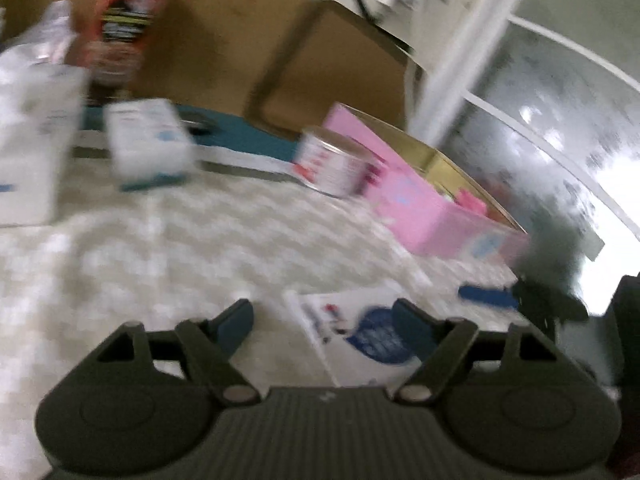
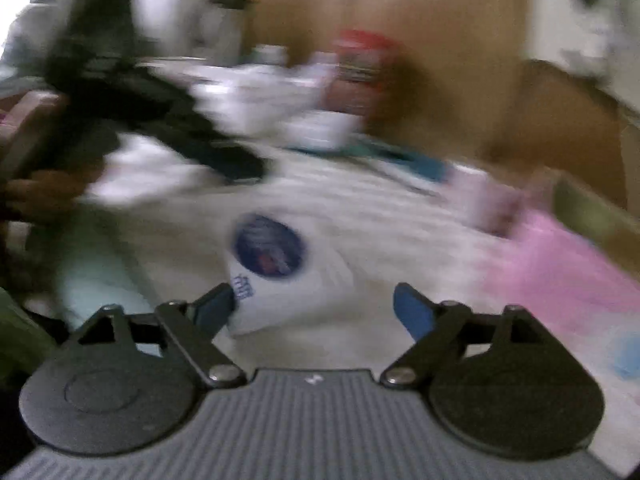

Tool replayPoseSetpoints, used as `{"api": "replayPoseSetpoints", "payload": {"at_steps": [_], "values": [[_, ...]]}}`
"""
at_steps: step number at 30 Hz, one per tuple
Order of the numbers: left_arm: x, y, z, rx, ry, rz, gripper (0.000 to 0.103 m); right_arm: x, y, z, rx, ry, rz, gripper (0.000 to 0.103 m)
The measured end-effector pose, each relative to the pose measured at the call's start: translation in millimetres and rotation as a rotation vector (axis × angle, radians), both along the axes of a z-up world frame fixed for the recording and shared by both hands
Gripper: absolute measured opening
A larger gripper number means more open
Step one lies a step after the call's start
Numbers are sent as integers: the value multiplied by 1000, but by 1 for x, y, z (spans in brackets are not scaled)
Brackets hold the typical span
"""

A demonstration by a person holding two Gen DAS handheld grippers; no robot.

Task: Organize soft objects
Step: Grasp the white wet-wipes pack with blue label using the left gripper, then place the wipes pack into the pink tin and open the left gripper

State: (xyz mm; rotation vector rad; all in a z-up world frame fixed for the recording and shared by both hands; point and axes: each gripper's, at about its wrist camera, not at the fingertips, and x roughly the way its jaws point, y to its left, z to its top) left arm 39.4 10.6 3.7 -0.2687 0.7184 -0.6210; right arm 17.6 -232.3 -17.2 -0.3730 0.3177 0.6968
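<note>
Between the blue-padded fingers of the right gripper (image 2: 314, 308), jaws spread wide and clamped on nothing, lies a flat white packet (image 2: 280, 280) printed with a dark blue round emblem; its near corner sits just beside the left-hand pad, though blur hides whether the two touch. Seen from the left wrist, the left gripper (image 1: 324, 320) also stands open and empty, with the same packet on the pale patterned cloth (image 1: 180, 248) just ahead of its right-hand finger. Beyond the packet, to the right, an open pink box (image 1: 424, 216) (its gold-toned interior visible) waits on the cloth, a small round tin (image 1: 336, 168) just beside it. Farther back stand a white carton (image 1: 150, 144), a larger white pack (image 1: 32, 140) at the left edge, and a tall red-topped container (image 1: 128, 20). Both views are heavily smeared by motion, and a person's hand (image 2: 44, 192) shows dimly at the left of the right-wrist view.

Judging by the layout, the step in hand appears to be the approach to the packet, with no grasp yet made. Next, one gripper would need to settle, straddle a packet edge and close gently, since a thin soft pack lying flat offers little to pinch; the pink box looks a likely destination.
</note>
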Motion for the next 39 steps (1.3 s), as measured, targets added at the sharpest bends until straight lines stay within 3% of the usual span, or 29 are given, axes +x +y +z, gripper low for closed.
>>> {"api": "replayPoseSetpoints", "payload": {"at_steps": [3,5,7,12,15,18,19,21,25,30,32,35,39], "values": [[1,-22,2,22,5,-26,78,8,-36,4,90,34,-144,88],[1,-27,2,36,10,-16,78,5,-55,10,197,67,-130,89],[2,-26,2,29,30,3,78,2,-57,12,242,76,-90,88],[-3,-7,7,11,63,87,72,4,-32,5,198,68,0,85],[-3,-10,8,33,96,72,60,10,-15,0,159,74,35,81],[-4,-33,5,90,72,50,57,15,-4,-5,161,116,40,67],[-2,-41,7,107,75,43,57,15,-2,-5,168,118,45,54],[7,-55,10,81,94,-9,57,11,-3,-2,161,120,50,52],[21,-102,16,33,83,-166,57,8,-42,-7,188,114,-59,52],[29,-190,3,129,62,-326,57,-5,-103,-14,257,132,-258,52],[28,-212,4,158,24,-353,57,-9,-119,-19,256,126,-325,51],[33,-225,24,123,-9,-376,57,-14,-135,-18,289,109,-373,48],[43,-230,65,78,-125,-359,57,-15,-147,6,337,-11,-393,48]]}}
